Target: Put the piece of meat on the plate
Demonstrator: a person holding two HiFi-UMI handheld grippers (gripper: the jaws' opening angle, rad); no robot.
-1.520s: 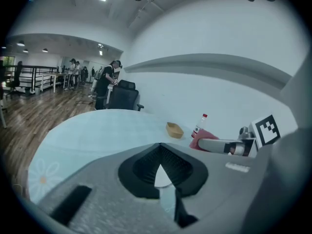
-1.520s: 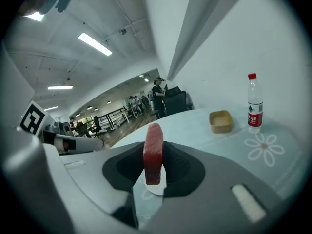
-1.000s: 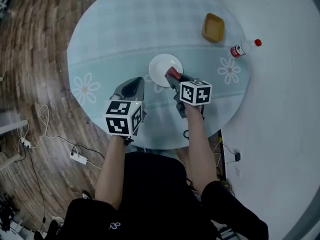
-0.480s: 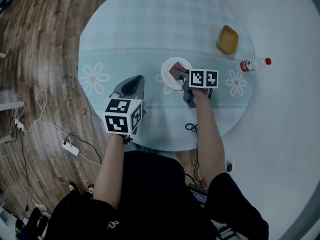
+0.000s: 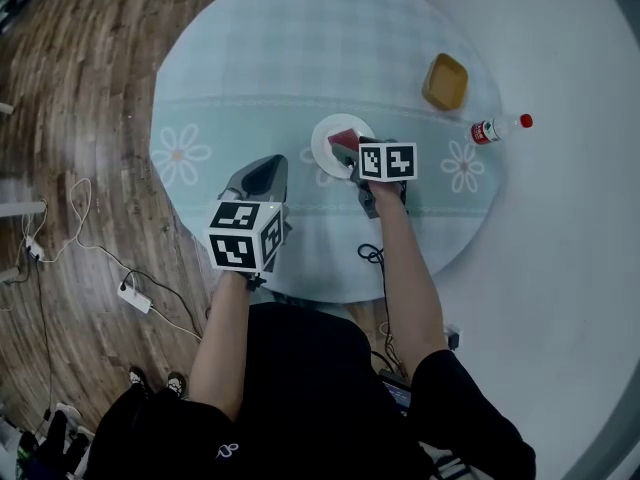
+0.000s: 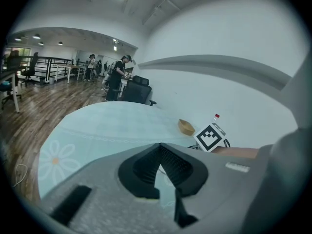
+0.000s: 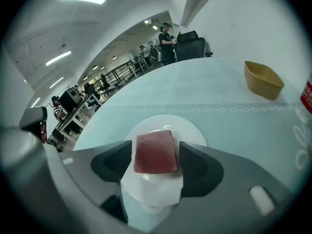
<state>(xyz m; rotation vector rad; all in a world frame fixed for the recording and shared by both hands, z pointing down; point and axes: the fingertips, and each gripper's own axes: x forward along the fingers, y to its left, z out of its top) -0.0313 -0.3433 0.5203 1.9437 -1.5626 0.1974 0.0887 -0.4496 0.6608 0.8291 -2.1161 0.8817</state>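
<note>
"The right gripper (image 7: 156, 156) has come down to the plate (image 7: 196, 133), and its 2 jaws have just opened."

"Yes, they let go so the meat (image 7: 155, 149) lies flat on it. The left gripper (image 6: 159, 165) waits closed, empty."

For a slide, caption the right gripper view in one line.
Right gripper, jaws just opened, straddling the piece of meat lying flat on the white plate.
</note>
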